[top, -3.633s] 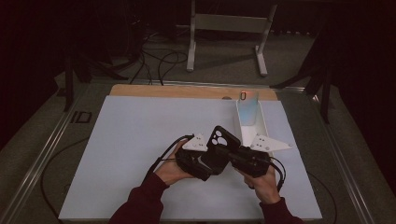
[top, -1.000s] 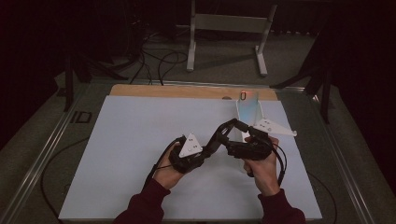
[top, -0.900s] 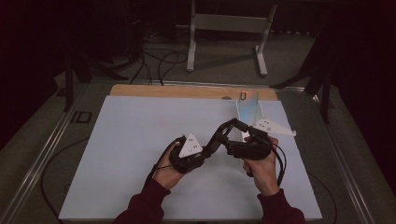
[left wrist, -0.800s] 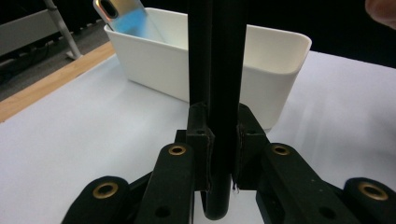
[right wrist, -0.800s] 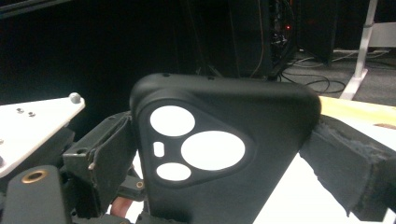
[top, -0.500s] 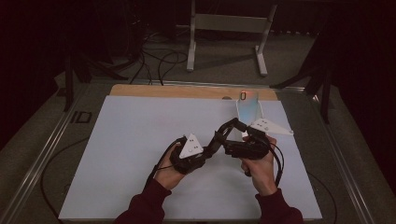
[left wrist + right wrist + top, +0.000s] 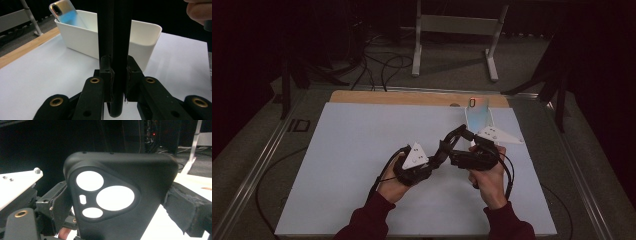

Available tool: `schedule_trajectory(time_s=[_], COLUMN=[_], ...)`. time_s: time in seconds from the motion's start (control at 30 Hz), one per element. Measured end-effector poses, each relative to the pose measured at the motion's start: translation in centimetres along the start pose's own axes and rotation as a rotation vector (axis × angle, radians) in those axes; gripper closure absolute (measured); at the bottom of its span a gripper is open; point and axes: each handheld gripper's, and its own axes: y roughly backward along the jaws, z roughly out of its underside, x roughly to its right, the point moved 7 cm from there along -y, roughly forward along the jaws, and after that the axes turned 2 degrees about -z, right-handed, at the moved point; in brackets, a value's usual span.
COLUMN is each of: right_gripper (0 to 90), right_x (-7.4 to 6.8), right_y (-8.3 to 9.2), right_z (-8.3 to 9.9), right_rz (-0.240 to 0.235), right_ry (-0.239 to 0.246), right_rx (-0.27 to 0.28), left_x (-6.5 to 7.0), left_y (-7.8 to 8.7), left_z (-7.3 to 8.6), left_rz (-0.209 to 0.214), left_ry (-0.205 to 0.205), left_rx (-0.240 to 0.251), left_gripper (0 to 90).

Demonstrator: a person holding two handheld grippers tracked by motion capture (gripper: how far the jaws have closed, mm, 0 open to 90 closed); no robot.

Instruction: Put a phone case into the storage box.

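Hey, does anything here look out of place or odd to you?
One thing: the phone leans tilted in the white bin, its top poking over the rim. The black phone case looks undamaged.

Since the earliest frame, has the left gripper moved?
Yes. The left gripper has shifted left, away from the white bin, and its jaws clamp the black phone case edge-on.

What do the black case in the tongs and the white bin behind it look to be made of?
Black phone case: looks like soft matte rubber or silicone; dull surface without glare, rounded corners, clean moulded camera cut-outs. White bin: probably rigid plastic, smooth with a faint sheen; thin even walls, rounded rim. Phone leaning in it: glossy back, glass or polished plastic; I can't tell which.
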Motion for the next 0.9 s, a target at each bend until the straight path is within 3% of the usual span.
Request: schedule_trajectory(time_s=[0.23,0.43,0.47,0.63,0.9], right_gripper=[13.9,14.5,14.6,14.6,14.6], right_x=[0.0,-0.1,-0.1,0.0,0.0], right_y=[0.1,0.1,0.1,0.1,0.1], right_z=[0.0,0.0,0.0,-0.1,-0.2], right_rz=[-0.004,-0.007,-0.004,-0.002,0.001], right_ry=[0.002,0.002,0.004,0.007,0.012], right_rx=[-0.001,-0.001,0.000,0.001,-0.001], left_x=[0.0,0.0,0.0,-0.3,-1.3], left_y=[0.0,0.1,0.2,0.4,1.3], left_z=[0.0,0.1,0.1,0.2,0.3], left_rz=[0.003,0.019,0.038,0.042,-0.034], left_ry=[-0.003,-0.002,-0.003,0.014,0.036], left_rx=[-0.004,-0.007,-0.014,-0.022,-0.031], left_gripper=[79.6,69.7,67.5,47.6,13.9])
